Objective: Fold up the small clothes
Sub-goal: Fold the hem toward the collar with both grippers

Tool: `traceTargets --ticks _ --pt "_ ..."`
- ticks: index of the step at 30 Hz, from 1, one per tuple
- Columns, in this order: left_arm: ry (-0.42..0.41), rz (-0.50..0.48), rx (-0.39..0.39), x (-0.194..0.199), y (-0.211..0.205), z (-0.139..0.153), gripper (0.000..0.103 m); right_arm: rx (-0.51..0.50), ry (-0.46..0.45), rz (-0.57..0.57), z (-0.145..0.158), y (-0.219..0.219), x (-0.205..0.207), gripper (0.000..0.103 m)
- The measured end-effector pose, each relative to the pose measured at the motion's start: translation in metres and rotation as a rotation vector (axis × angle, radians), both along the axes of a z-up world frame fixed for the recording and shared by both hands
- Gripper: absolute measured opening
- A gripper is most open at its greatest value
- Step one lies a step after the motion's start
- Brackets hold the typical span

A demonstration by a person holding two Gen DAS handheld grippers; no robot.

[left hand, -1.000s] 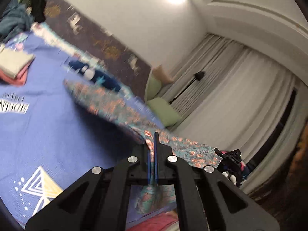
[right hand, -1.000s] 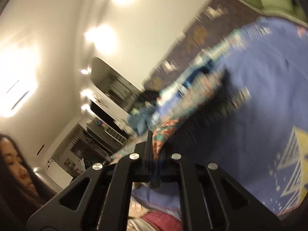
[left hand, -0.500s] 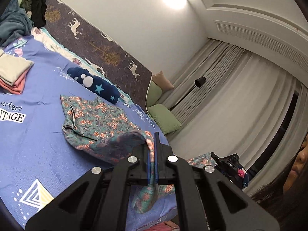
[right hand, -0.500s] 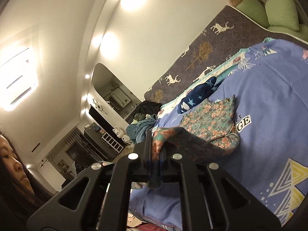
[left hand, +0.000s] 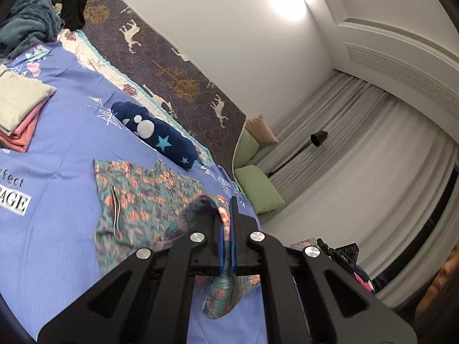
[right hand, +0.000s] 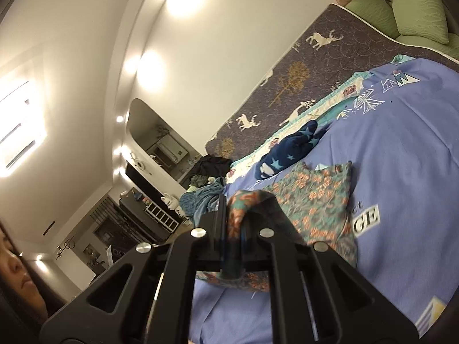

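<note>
Left wrist view: the left gripper [left hand: 226, 223] has its two fingers pressed together on a pinched-up edge of the floral garment [left hand: 137, 197]. The cloth loops over the fingertips and a tail of it hangs below the gripper body. The rest of the garment lies spread on the blue bedspread [left hand: 57, 229], its far edge flat and its near part rising toward the gripper. Beyond it, just beside the garment's far corner, lies a navy star-print roll [left hand: 160, 137]. At the left edge sits a folded stack [left hand: 17, 114], cream on top of pink, well apart from the garment. A pile of dark and teal clothes [left hand: 37, 14] occupies the far left corner. Green cushions [left hand: 258, 189] stand past the foot of the deer-print mattress [left hand: 172, 66].

Right wrist view: the right gripper [right hand: 232, 218] is likewise clamped on a bunched fold of the floral garment, which arches over the fingers and drops beneath the gripper body. The flat portion lies to the right on the bedspread, partly covering printed lettering [right hand: 367, 218]. The navy roll lies just beyond it. The person's face [right hand: 17, 269] shows at the lower left.
</note>
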State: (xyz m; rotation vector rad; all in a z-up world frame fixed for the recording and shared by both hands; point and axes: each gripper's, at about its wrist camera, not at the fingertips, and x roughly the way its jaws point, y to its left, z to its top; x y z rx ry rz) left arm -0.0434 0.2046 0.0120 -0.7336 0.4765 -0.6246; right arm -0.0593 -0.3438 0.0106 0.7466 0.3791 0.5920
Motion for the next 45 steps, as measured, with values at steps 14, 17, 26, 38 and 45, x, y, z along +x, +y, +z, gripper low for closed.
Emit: traceTargets --ticks 14,17,26,38,45 --pt "0.227 0.084 0.133 0.177 -0.006 -0.06 0.003 -0.032 0.281 -0.046 -0.06 -0.001 0.202 0.01" --pt "0.347 0.075 0.12 0.204 -0.004 -0.103 0.003 -0.069 0.402 -0.04 -0.097 0.006 0.236 0.011" --pt "0.367 0.067 0.121 0.192 0.005 -0.11 0.032 -0.111 0.466 -0.046 -0.119 0.003 0.235 0.024" --pt "0.364 -0.014 0.156 0.171 -0.004 -0.104 0.005 -0.238 0.439 -0.035 -0.101 0.013 0.217 0.008" --pt "0.29 0.047 0.012 0.218 0.003 -0.07 0.005 -0.064 0.373 -0.044 -0.071 0.001 0.246 0.008"
